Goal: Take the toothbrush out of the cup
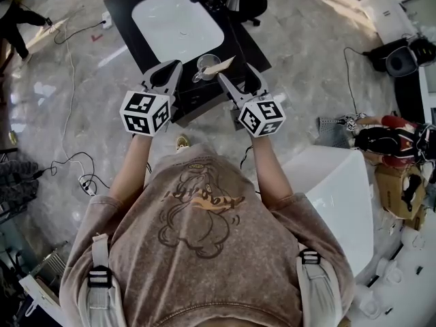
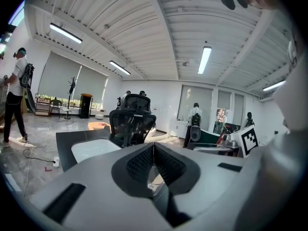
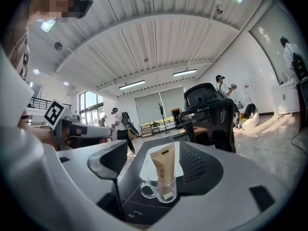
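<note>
Nearest, both grippers are held out over the desk's [image 1: 129,9] near edge. The left gripper [image 2: 154,146] has its jaws pressed together at the tips, with nothing between them. The right gripper [image 3: 156,153] stands with its jaws spread wide; its pads touch nothing. Just beyond and between those jaws, a clear glass cup [image 3: 161,189] stands upright on the black desk, its handle to the left. A tan tube [image 3: 163,170] stands in the cup, leaning slightly and rising above the rim; no other item in the cup can be made out. Farther off, a white basin [image 1: 177,16] is set into the desk. A black office chair [image 3: 211,112] stands at the far side.
</note>
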Demonstrator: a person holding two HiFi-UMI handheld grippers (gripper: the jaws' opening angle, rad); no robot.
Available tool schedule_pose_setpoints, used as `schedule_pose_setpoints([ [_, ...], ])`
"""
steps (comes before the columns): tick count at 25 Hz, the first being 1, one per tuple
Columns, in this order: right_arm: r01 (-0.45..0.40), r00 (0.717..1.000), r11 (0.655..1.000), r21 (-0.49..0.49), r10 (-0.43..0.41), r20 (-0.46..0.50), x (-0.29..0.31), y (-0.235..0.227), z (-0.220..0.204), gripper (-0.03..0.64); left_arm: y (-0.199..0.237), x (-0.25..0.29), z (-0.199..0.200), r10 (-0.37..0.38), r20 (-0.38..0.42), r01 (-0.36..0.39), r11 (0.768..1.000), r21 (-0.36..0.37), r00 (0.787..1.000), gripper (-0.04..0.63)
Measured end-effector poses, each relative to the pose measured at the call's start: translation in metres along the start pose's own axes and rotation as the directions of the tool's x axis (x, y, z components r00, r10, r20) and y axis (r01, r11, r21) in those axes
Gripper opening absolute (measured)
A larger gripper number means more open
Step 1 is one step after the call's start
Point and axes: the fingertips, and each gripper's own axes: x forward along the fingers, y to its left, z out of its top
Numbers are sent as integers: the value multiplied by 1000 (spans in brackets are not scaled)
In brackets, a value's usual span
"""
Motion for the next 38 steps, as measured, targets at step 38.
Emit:
schedule_pose_setpoints([
  [38, 1, 985, 1000, 29, 4, -172, 61, -35, -80, 159, 27, -9, -25, 56, -62, -57, 998, -26, 997, 17],
])
